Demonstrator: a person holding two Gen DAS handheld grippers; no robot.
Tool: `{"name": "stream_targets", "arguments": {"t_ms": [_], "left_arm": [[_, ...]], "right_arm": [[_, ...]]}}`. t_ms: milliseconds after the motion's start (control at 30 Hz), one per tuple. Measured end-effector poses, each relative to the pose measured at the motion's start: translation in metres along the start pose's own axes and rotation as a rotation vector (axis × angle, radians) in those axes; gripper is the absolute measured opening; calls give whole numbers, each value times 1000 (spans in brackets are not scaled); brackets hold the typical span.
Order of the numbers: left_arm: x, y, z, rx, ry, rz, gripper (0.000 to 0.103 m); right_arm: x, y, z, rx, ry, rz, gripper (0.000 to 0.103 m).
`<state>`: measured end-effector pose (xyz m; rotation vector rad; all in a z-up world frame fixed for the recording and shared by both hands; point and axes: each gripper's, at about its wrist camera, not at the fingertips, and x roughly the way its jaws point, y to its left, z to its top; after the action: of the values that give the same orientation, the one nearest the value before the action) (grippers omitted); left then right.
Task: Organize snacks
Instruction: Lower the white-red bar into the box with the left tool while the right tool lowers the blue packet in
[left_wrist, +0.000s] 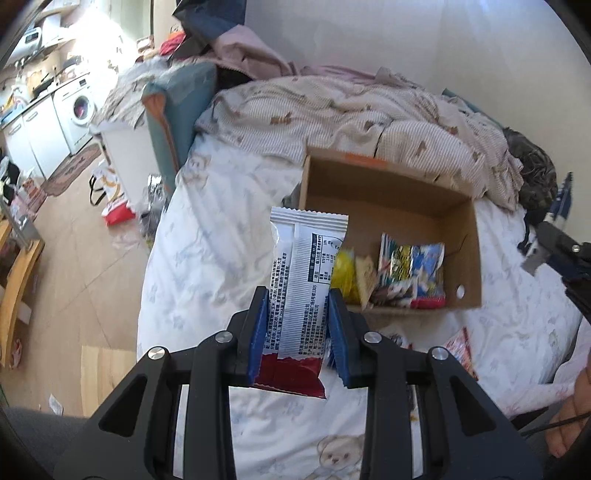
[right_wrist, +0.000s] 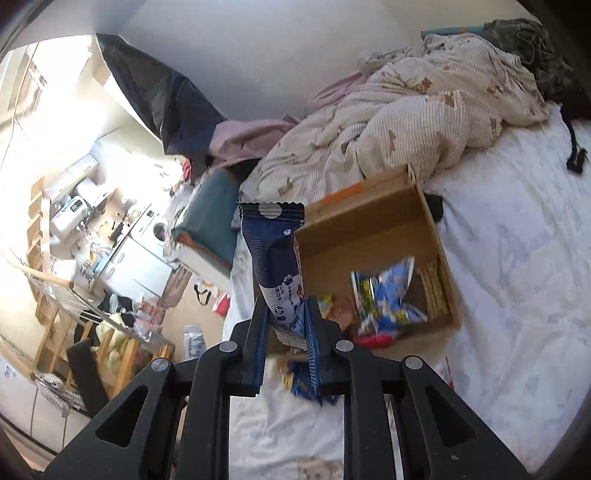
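My left gripper (left_wrist: 298, 295) is shut on a white and red snack packet (left_wrist: 304, 266), held upright above the bed just in front of the cardboard box (left_wrist: 388, 192). The box holds several snack packets (left_wrist: 410, 273). My right gripper (right_wrist: 286, 306) is shut on a dark blue snack packet (right_wrist: 275, 254), held upright near the left wall of the same box (right_wrist: 369, 229), which holds blue and yellow packets (right_wrist: 384, 295). The right gripper also shows at the right edge of the left wrist view (left_wrist: 554, 247).
A crumpled striped quilt (left_wrist: 351, 110) lies behind the box. Loose packets lie on the white bear-print sheet (left_wrist: 207, 258) near the box front (left_wrist: 461, 347). The bed edge drops to the floor on the left, where bags (left_wrist: 114, 206) and a wooden rack (right_wrist: 74, 332) stand.
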<state>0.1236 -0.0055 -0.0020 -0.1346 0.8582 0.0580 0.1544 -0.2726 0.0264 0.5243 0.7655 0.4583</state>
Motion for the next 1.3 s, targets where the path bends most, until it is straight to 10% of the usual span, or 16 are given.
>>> {"name": "stream_targets", "arguments": {"t_ms": [633,1300], "left_arm": [[58,-35,84,125,-54,21,28],[126,-41,73,140,8,-54,28]], "right_arm": [[76,-35,35,24,60,-88,20],[144,-60,12,31,253,-149,20]]}}
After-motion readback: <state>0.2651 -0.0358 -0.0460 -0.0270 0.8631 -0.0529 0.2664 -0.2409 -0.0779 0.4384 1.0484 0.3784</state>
